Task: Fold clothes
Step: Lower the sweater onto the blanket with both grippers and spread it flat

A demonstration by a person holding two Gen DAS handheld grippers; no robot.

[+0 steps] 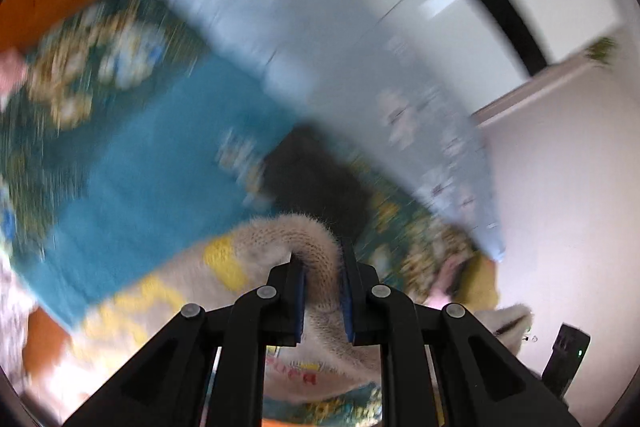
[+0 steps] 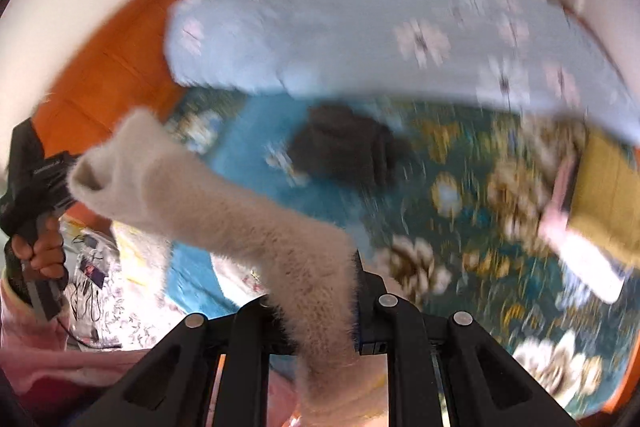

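A fuzzy cream sweater with yellow pattern (image 1: pixel 224 267) is held up over a bed. My left gripper (image 1: pixel 322 259) is shut on a fold of the sweater. My right gripper (image 2: pixel 320 287) is shut on the sweater's cream sleeve (image 2: pixel 224 211), whose open cuff (image 2: pixel 96 175) hangs out to the left. The left gripper's handle and the hand on it (image 2: pixel 40 203) show at the left of the right wrist view. Both views are blurred by motion.
The bed has a teal floral blanket (image 1: pixel 132 155) (image 2: pixel 460 211). A dark folded garment (image 1: pixel 312 183) (image 2: pixel 344 147) lies on it. A long light-blue floral pillow (image 1: pixel 288 27) (image 2: pixel 360 39) lies behind. An orange headboard (image 2: pixel 120 59) is left. Yellow and pink clothes (image 2: pixel 592 199) lie right.
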